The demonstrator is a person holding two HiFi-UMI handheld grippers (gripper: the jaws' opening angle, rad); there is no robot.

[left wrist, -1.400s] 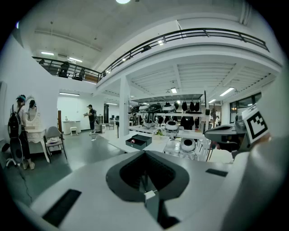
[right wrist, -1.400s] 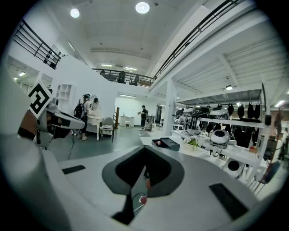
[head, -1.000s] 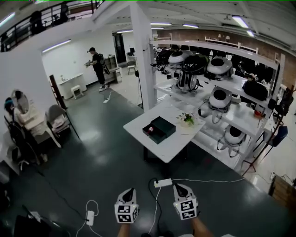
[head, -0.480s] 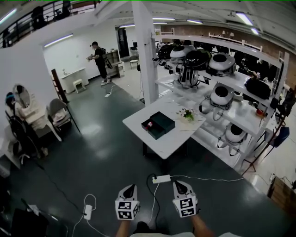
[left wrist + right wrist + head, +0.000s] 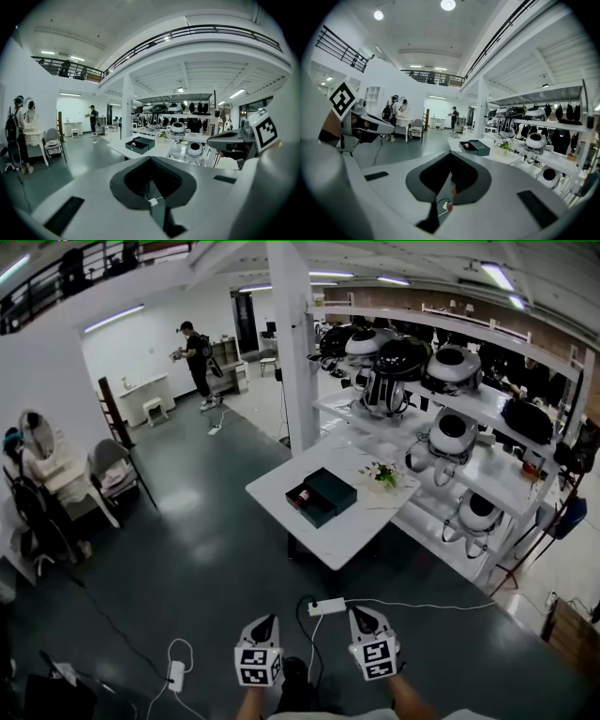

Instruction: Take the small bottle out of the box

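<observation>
Left gripper (image 5: 267,622), right gripper (image 5: 361,615): square markers

The box (image 5: 322,497) on the bench (image 5: 342,538) showed small in the head view. A reddish thing (image 5: 303,495) lay in its open half, too small to tell as a bottle, and both gripper views left it just as unclear. The bench's legs were mostly hidden under its top. The forearms behind the left gripper (image 5: 265,621) and the right gripper (image 5: 360,614) were cut off by the bottom edge. The shelf rack (image 5: 487,474) ran out past the right edge.
</observation>
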